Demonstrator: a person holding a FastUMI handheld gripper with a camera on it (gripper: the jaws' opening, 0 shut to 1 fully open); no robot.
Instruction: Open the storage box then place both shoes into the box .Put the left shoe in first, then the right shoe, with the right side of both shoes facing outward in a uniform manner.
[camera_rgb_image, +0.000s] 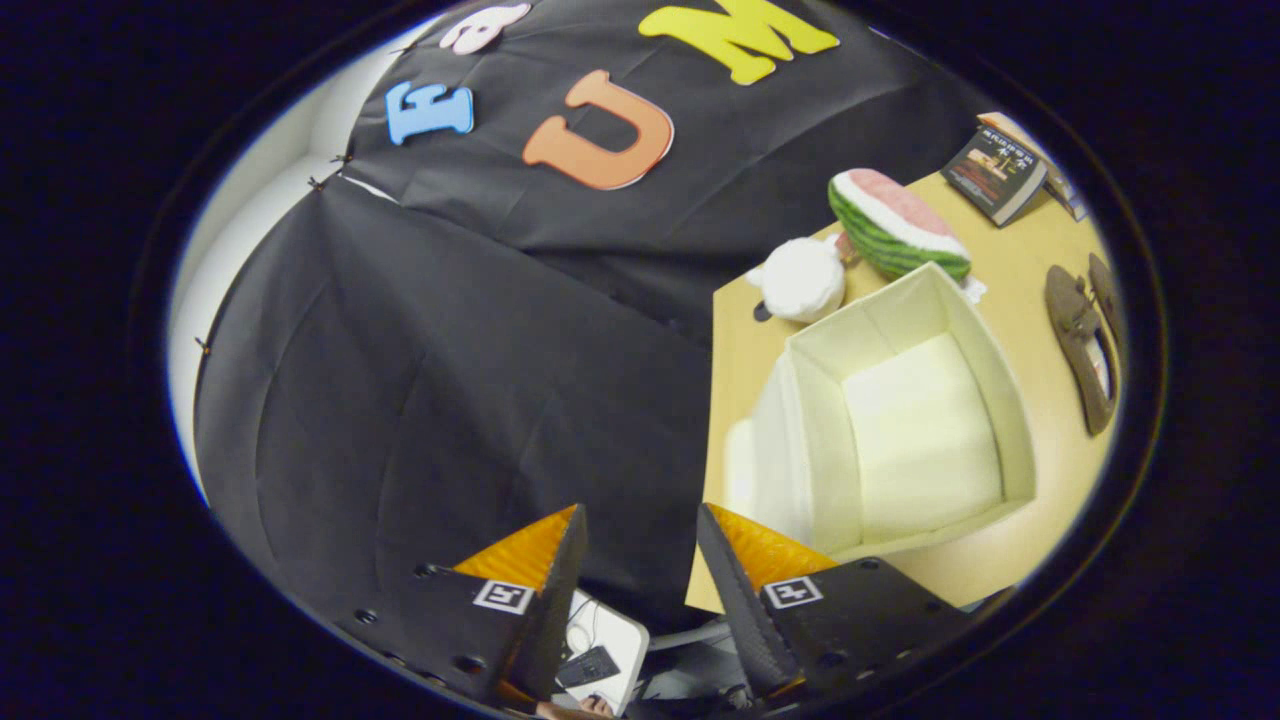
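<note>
The cream storage box (985, 340) stands open on the wooden table, its inside bare. Its lid hangs down the side nearest the table's edge. A pair of brown shoes (1085, 335) lies on the table beyond the box, on the side away from my fingers. My gripper (640, 530) is open with nothing between its fingers. It hangs off the table's edge, tilted, with one fingertip (735, 550) over the table corner just short of the box and the other over the black cloth.
A plush watermelon slice (895, 225) and a white plush toy (800, 280) sit on the table behind the box. Books (1000, 170) lie at the far corner. Below my fingers are a white device and a dark remote.
</note>
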